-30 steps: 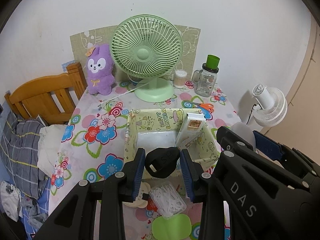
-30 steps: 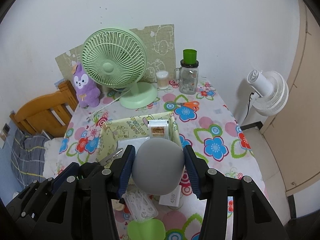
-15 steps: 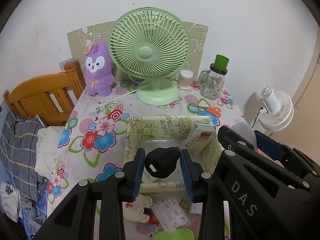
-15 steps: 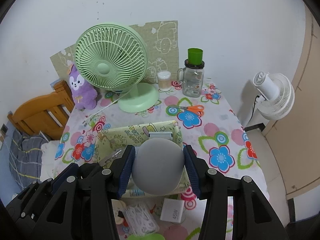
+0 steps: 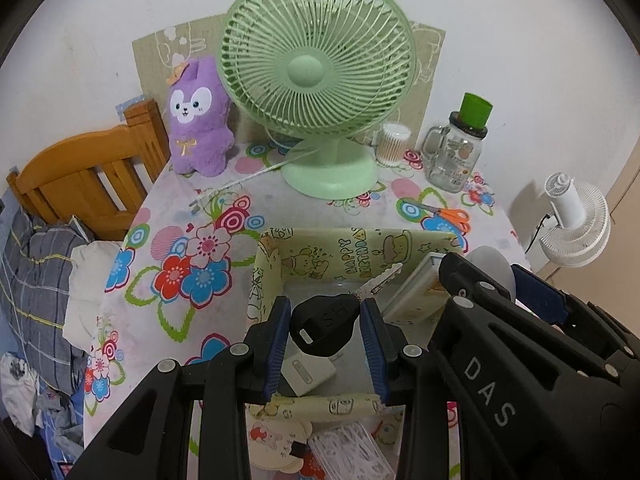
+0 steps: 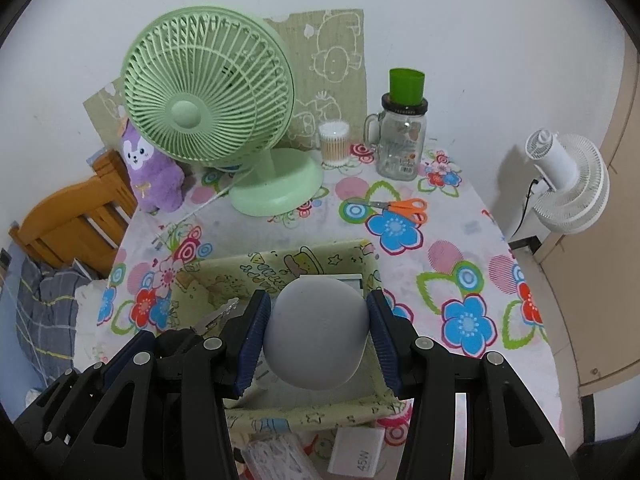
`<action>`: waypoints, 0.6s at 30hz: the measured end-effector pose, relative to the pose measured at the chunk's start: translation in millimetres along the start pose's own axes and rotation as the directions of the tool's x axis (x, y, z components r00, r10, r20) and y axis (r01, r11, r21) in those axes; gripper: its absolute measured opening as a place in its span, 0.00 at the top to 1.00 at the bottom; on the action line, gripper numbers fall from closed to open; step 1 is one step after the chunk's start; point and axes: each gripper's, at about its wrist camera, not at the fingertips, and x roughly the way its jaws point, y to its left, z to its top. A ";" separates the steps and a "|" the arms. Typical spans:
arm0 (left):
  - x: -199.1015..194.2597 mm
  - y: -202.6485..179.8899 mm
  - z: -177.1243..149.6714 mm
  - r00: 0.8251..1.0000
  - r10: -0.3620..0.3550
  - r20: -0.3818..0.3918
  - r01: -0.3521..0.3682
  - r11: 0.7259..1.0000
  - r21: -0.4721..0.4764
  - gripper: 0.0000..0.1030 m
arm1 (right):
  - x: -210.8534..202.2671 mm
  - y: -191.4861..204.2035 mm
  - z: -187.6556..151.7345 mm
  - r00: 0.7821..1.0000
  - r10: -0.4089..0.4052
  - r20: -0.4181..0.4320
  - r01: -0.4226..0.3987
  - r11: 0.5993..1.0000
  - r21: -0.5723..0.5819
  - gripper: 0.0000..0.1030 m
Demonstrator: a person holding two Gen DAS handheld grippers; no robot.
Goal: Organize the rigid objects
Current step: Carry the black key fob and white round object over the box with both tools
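Key [image 5: 328,322] with its black head is sitting clenched in my left tongs [image 5: 325,334] at lower centre, over the yellow cartoon box [image 5: 340,246]; my right tongs [image 6: 316,334] are gripping a grey rounded speaker [image 6: 316,338] above the same box.

Matt grey mouse [image 6: 316,330], wooden chair [image 5: 80,176]

- Both views bright, even, diffuse indoor light; colours saturated, no glare
- Soft shadow of white fan [image 6: 568,184] falls left on wall [image 6: 480,40]; faint shadow under green fan [image 5: 320,60]
- Strong fisheye bending; black vignette in all corners
- Focus sharp at centre, slight softening toward the rim; black claw bodies read as dark, low-detail masses
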 end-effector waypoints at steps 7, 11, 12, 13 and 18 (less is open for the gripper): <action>21.1 3.6 2.9 1.000 0.010 -0.027 -0.010 1.000 -0.006 0.65 | 22.9 2.7 2.5 1.000 -0.001 -0.021 0.000 1.000 -0.010 0.48; 29.9 3.9 5.0 0.999 0.010 -0.033 -0.010 1.000 -0.014 0.65 | 31.4 3.2 4.9 1.000 -0.007 -0.020 0.007 1.000 -0.021 0.48; 32.7 3.9 5.4 0.999 0.010 -0.036 -0.011 1.000 -0.015 0.65 | 33.7 3.1 5.6 1.000 -0.006 -0.023 0.005 1.000 -0.024 0.48; 35.8 3.8 5.8 0.999 0.011 -0.039 -0.012 1.000 -0.015 0.65 | 36.9 2.8 5.9 1.000 -0.004 -0.029 0.003 1.000 -0.025 0.48; 48.4 5.6 6.6 0.998 0.017 -0.054 -0.018 1.000 -0.021 0.65 | 52.5 3.7 6.7 0.999 -0.003 -0.048 0.002 0.999 -0.032 0.48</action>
